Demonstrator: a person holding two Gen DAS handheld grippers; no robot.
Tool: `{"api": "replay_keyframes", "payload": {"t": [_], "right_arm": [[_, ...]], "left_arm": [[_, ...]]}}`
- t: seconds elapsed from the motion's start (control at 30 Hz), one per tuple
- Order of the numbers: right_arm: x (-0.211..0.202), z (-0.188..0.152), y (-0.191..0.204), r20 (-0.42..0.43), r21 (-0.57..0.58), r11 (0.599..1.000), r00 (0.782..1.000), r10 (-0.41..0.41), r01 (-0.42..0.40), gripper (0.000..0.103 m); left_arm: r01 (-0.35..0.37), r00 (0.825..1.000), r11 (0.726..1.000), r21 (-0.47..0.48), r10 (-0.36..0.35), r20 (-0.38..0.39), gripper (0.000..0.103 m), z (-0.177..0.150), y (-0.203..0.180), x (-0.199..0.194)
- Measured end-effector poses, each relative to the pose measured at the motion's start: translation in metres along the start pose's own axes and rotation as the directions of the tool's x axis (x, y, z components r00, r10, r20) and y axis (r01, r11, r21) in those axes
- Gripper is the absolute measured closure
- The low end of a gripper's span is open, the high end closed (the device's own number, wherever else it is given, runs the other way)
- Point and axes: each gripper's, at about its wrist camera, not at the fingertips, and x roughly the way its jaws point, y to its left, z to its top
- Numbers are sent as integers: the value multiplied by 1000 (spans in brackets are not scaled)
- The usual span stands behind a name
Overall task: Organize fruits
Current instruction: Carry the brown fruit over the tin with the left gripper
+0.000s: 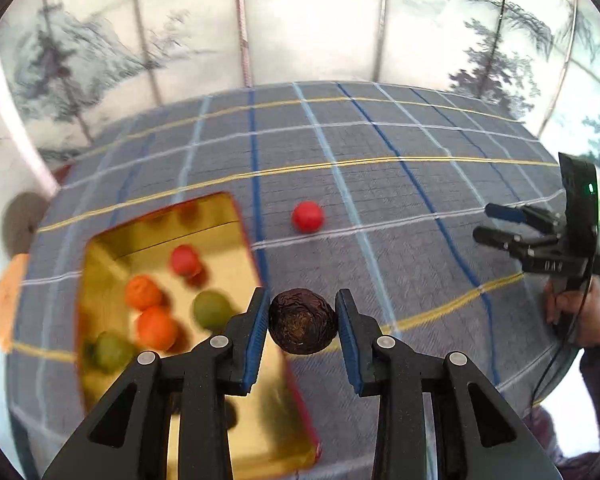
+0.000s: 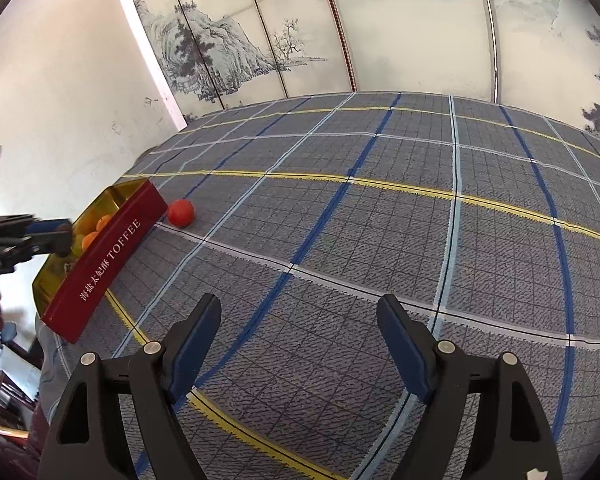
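**Dark fruit held over the tin's edge**

The left tool point(image 1: 303, 322) gripped a dark, wrinkled fruit point(image 1: 302, 321) between its blue pads point(image 1: 256, 344), one on each flank at about the widest part. From the left wrist view it hung near the right rim of the gold-lined tin point(image 1: 100, 248); whether it was fully over the tin or just beside the wall could not be told. The right wrist view showed the same tool above the tin's near end.

Inside the tin lay two orange fruits point(image 1: 143, 292), two green ones point(image 1: 211, 309) and a red one point(image 1: 185, 261), all blurred. One more red fruit point(image 1: 308, 216) sat on the checked cloth of the worktop point(image 1: 420, 184), just beside the tin's far corner in the right wrist view.

The right tool point(image 2: 300, 340) stood wide apart and held nothing, hovering over bare cloth well away from the fruit.

Judging by its puckered skin, the dark fruit was probably light and somewhat soft, likely to dent under a hard squeeze, though the rough skin should have resisted slipping. A hold across the middle, as here, looked sound. The round red fruit seemed smoother and apt to roll, so it would have wanted pads closing level on its widest girth, from above
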Motion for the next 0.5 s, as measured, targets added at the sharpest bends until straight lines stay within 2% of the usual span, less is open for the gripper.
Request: {"api": "replay_keyframes", "payload": {"t": [0.2, 0.37, 0.5], "right_arm": [[2, 0, 0, -10, 1, 1000, 1000, -18, 18, 24], [6, 0, 2, -33, -9, 999, 998, -44, 44, 24], [10, 1, 6, -51, -20, 998, 997, -63, 62, 20]], "left_arm": [[-135, 989, 991, -15, 136, 54, 68, -25, -1, -33], [-182, 980, 983, -32, 184, 73, 68, -39, 4, -45], [-213, 972, 976, -37, 216, 89, 68, -48, 5, -55]]}}
